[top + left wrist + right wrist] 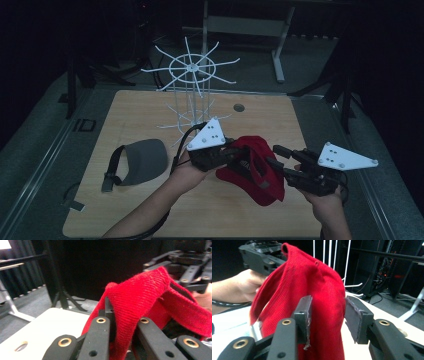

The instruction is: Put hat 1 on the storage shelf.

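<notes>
So the soft red fabric cap (pixel 255 167) is hanging in the air between the two grippers, above the near part of the light wooden tabletop (pixel 150 210). The left gripper (pixel 235 154) has its jaws clamped right down on a fold of the red cloth; in the left gripper view the fabric is squeezed tight between the two black jaws (pixel 122 325) and bunches up and away from them, with a strap-like strip of it running off to the right of that gripper.

The right gripper (pixel 274 161) comes at the cap from the opposite side. In the right gripper view the cap (pixel 312 297) hangs down between its jaws: the left-hand pad (pixel 303 315) sits right against the cloth, while the right-hand pad (pixel 355 317) looks to be at the edge of the fabric with a thin gap, so I can't really tell if it's pressing yet. The jaws stand roughly half open, not a firm pinch. Past the cap in that view you can see the other hand (pixel 249 282) holding the left gripper.

Off to the left of the left gripper, well apart from it, a grey fabric visor with a black strap (pixel 137 162) lies flat on the table. Beyond the left gripper, farther up the table, stands a white wire rack with spoke-like arms on top (pixel 192 67). There's a small round hole in the tabletop (pixel 239 107) beyond both grippers too.
</notes>
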The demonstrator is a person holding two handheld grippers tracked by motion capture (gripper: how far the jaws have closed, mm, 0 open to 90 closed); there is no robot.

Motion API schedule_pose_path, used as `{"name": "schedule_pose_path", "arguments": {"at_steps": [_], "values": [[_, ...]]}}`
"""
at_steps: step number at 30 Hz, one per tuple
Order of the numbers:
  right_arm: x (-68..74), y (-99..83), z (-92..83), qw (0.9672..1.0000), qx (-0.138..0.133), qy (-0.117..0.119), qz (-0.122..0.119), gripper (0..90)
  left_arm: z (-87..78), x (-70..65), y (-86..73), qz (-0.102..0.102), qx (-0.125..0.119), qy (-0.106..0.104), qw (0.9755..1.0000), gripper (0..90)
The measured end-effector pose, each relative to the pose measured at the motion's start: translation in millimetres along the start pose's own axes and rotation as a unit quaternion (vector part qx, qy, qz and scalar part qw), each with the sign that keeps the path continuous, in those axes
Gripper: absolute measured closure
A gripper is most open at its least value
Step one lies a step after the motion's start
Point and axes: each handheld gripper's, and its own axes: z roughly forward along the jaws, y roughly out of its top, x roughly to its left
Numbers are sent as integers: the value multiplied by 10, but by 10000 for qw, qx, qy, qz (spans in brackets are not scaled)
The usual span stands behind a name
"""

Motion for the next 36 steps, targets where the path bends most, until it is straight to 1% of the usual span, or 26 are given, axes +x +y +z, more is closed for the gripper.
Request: {"name": "schedule_pose_path", "arguments": {"at_steps": [1, 3, 6, 7, 9, 11, 12, 13, 14, 15, 17, 20, 22, 23, 24, 25, 26, 27, 30, 32, 33, 34, 36], "values": [[2, 20, 31, 10000, 33, 11, -81, 591, 5, -4, 1, 7, -1, -68, 10000, 880], [3, 33, 49, 9999, 40, 33, -100, 596, 12, -13, 3, 49, 1, -112, 9999, 880], [4, 39, 65, 9999, 90, 72, -119, 600, 21, -10, -1, 52, 18, -235, 9997, 880], [3, 39, 74, 9998, 116, 133, -108, 633, 27, -10, -2, 44, 26, -310, 9995, 880], [16, 34, 95, 9994, 204, 227, -187, 675, 36, -24, -1, 90, 56, -278, 9996, 879], [25, 28, 110, 9988, 277, 321, -227, 791, 41, -28, 0, 82, 66, -280, 9996, 879], [25, 27, 113, 9988, 293, 295, -246, 838, 43, -26, 1, 55, 93, -285, 9995, 879], [24, 27, 112, 9988, 311, 279, -244, 859, 40, -24, -1, 31, 92, -316, 9995, 879], [7, 26, 94, 9991, 241, 314, -162, 874, 32, -19, -4, 13, 68, -329, 9994, 878], [7, 26, 94, 9991, 241, 314, -162, 874, 21, -12, -3, -4, 79, -356, 9993, 878], [-13, 29, 54, 9993, 155, 317, -84, 878, 0, -13, -7, 10, 73, -403, 9992, 877], [-45, 57, -34, 9995, -75, 277, 88, 882, -3, -35, -13, 101, 144, -467, 9988, 873], [-45, 80, -61, 9996, -128, 245, 113, 883, 5, -53, -19, 129, 75, -512, 9986, 868], [-45, 80, -61, 9996, -128, 245, 113, 883, 5, -53, -19, 129, 75, -512, 9986, 860], [-40, 92, -68, 9997, -126, 192, 98, 883, 7, -59, -18, 129, 71, -491, 9987, 860], [-32, 105, -71, 9999, -108, 121, 48, 883, 5, -58, -17, 112, 53, -504, 9986, 829], [-40, 121, -87, 9998, -158, 70, 66, 883, -3, -54, -17, 105, 37, -527, 9986, 745], [-40, 121, -87, 9998, -158, 70, 66, 883, -10, -55, -17, 110, 42, -501, 9987, 745], [-85, 145, -134, 9996, -233, 23, 131, 883, -41, -70, -19, 186, 26, -431, 9989, 616], [-94, 164, -149, 9995, -263, -28, 160, 883, -60, -86, -20, 220, 51, -408, 9989, 587], [-95, 175, -156, 9995, -262, -24, 153, 883, -73, -99, -23, 275, 54, -369, 9989, 567], [-95, 175, -156, 9995, -262, -24, 153, 883, -85, -112, -28, 309, 79, -313, 9990, 567], [-91, 194, -167, 9995, -269, -106, 137, 883, -109, -126, -53, 306, 82, -307, 9990, 518]]}}
